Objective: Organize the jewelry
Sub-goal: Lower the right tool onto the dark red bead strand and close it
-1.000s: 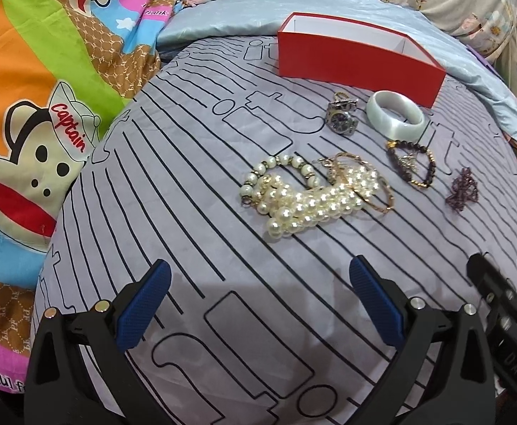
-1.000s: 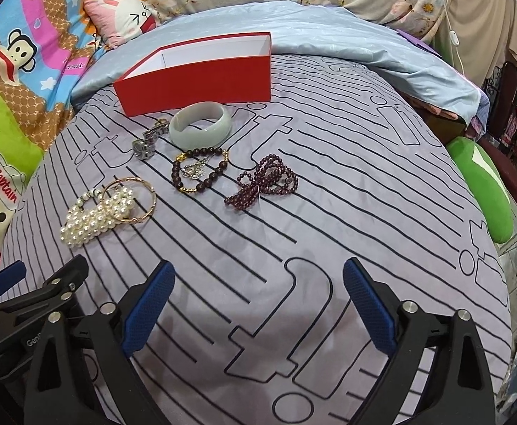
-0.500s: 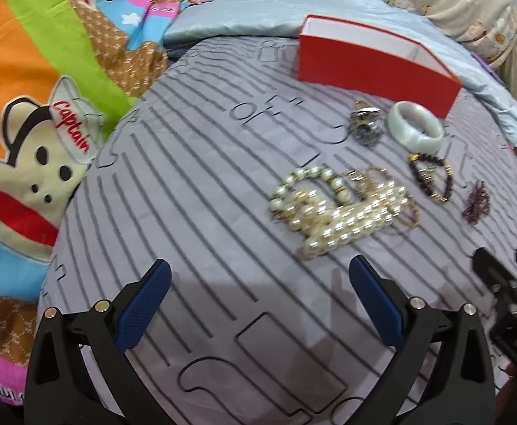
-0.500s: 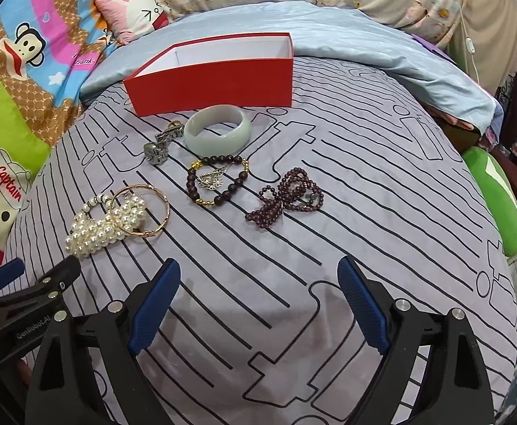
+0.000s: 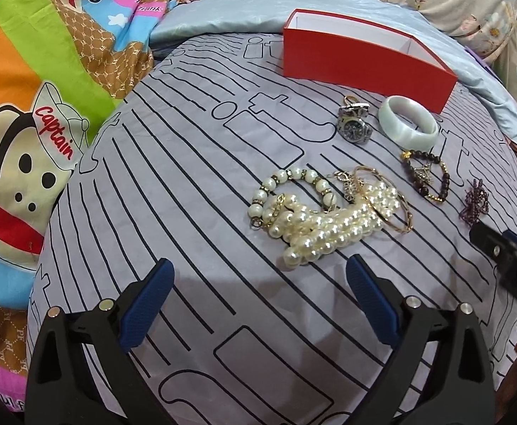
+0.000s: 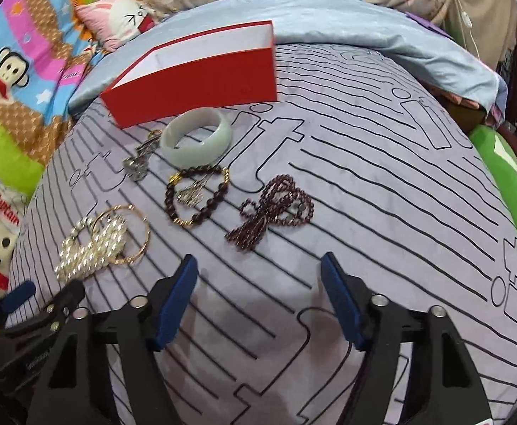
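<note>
Your left gripper (image 5: 258, 294) hangs spread wide over the grey line-printed cover (image 5: 194, 184), nothing between its blue pads (image 5: 148, 304), and just beyond its tips lies the pearl strands (image 5: 315, 223) heap with a gold bangle (image 5: 389, 205) looped across it. Your right gripper (image 6: 260, 301) is spread too, empty, with the purple bead string (image 6: 276, 209) just ahead. Left of that you have the dark bead bracelet (image 6: 198, 194) with gold spacers and a small charm inside its ring. Farther back sit the pale jade bangle (image 6: 196, 138) and, beside it, the metal wristwatch (image 5: 355, 124); its dial lettering is too small to read. Behind them stands the red box (image 5: 364, 63), open, white inside, nothing visible in it. Off the cover's left edge, the cartoon monkey blanket (image 5: 38, 113) reads "Captain" on a cap, with a small word that looks like "Frank" higher up.
</note>
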The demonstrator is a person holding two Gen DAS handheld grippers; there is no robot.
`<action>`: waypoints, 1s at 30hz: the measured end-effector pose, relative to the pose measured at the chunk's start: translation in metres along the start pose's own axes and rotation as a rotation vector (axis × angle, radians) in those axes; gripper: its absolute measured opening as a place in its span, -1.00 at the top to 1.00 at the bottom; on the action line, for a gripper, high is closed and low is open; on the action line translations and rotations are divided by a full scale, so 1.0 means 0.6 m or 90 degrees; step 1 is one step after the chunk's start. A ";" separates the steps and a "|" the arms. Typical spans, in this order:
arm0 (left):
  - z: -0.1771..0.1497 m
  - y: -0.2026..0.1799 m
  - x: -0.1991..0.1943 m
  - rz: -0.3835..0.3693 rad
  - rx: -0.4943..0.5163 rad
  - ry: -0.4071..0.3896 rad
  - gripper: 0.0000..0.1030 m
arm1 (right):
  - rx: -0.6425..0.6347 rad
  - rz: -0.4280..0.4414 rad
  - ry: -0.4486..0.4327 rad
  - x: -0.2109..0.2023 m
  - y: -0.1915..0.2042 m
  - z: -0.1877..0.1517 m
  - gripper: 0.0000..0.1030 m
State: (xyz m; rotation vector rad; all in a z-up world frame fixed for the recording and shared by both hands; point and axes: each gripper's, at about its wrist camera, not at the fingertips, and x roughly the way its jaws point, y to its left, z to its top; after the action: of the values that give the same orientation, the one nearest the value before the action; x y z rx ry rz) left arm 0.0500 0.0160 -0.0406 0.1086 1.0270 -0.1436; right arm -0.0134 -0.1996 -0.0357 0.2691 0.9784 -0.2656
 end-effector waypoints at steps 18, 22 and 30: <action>0.011 0.013 0.014 -0.006 -0.011 0.011 -0.85 | -0.006 -0.031 -0.008 0.041 0.000 0.024 0.62; 0.014 0.010 0.010 -0.012 -0.011 0.007 -0.85 | -0.002 -0.019 -0.007 0.038 -0.010 0.022 0.68; 0.026 -0.005 -0.006 -0.038 -0.010 -0.003 -0.84 | 0.015 0.001 0.000 0.028 -0.025 0.016 0.82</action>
State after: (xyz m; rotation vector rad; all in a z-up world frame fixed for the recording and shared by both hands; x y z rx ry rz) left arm 0.0607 0.0106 -0.0295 0.0639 1.0266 -0.1894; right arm -0.0022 -0.2185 -0.0463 0.2919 0.9749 -0.2756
